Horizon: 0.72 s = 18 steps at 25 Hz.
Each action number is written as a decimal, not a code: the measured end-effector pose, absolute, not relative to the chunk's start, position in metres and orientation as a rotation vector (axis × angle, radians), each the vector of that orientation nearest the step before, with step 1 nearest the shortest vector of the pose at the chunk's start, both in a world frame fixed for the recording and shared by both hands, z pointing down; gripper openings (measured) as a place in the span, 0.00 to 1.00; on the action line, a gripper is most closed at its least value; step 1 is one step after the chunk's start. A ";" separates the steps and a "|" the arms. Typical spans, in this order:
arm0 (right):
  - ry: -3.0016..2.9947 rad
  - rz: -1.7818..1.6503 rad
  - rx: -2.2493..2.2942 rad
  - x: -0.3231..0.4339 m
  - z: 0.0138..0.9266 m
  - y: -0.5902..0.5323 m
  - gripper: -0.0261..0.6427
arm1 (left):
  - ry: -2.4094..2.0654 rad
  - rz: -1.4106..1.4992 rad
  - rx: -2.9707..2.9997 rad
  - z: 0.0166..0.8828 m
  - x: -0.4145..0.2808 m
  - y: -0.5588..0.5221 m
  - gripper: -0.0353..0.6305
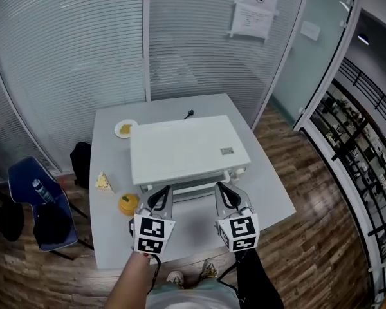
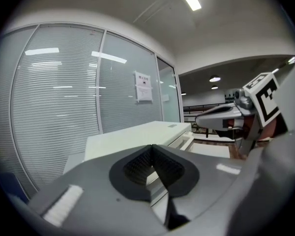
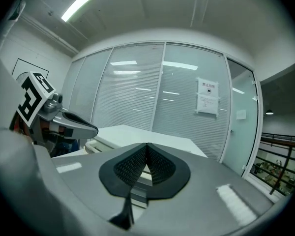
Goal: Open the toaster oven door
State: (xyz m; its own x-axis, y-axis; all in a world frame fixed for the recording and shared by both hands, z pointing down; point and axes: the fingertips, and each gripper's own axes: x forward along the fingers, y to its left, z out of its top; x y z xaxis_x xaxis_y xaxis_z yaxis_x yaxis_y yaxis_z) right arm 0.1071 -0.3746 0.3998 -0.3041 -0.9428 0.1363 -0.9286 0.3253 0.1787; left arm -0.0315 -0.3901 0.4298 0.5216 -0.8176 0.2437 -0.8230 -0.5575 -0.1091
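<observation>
A white toaster oven (image 1: 186, 150) stands in the middle of a grey table (image 1: 270, 198), its front and door handle (image 1: 192, 183) facing me; the door looks closed. Both grippers hover just before that front, near the handle, touching nothing. My left gripper (image 1: 161, 192) is at the front's left part and my right gripper (image 1: 222, 188) at its right part. In the left gripper view the jaws (image 2: 151, 147) meet at their tips with nothing between, with the oven (image 2: 137, 135) beyond. The right gripper (image 3: 146, 146) is likewise shut and empty, with the oven (image 3: 132, 134) ahead.
On the table's left side lie a small plate with food (image 1: 124, 129), a wedge of cake (image 1: 103, 181) and a yellow-orange object (image 1: 128, 203). A small black item (image 1: 189, 114) sits behind the oven. A blue chair (image 1: 42, 201) and glass walls stand to the left and behind.
</observation>
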 end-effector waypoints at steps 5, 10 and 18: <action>-2.400 -0.046 1.627 0.105 0.418 -0.395 0.04 | -1.509 0.456 2.654 0.446 -0.032 -0.401 0.14; -2.417 0.008 1.556 0.102 0.436 -0.410 0.04 | -1.519 0.515 2.591 0.464 -0.030 -0.409 0.14; -2.392 0.070 1.453 0.096 0.461 -0.425 0.04 | -1.528 0.553 2.536 0.480 -0.030 -0.417 0.14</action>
State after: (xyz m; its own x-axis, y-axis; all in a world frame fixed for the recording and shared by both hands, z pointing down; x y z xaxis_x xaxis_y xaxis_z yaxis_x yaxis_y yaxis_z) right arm 0.0955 -0.4248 0.4614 -0.4190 -0.8528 0.3118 -0.8697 0.4756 0.1322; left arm -0.0304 -0.4170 0.4796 0.4199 -0.8271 0.3736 -0.8745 -0.4788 -0.0770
